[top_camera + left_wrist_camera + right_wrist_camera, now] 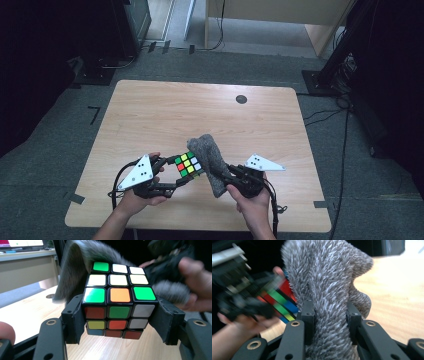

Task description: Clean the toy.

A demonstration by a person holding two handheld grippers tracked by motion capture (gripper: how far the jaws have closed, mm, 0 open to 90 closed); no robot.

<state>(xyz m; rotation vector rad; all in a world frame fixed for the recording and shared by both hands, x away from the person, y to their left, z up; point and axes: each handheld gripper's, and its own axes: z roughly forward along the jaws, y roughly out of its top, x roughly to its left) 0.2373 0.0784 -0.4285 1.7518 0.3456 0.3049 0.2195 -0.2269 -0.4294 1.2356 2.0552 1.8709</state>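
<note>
The cube [119, 302] shows green, white, orange, red and yellow stickers on black; the fuzzy cloth [329, 290] is grey, seemingly white-flecked; the table [150, 115] is pale woodgrain.

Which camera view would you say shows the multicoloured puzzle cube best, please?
The left gripper view: the multicoloured puzzle cube sits sharp and close, two faces readable, clamped in the left claw. The high view shows it small beside the grey fluffy cloth; the right gripper view shows a blurred edge.
</note>
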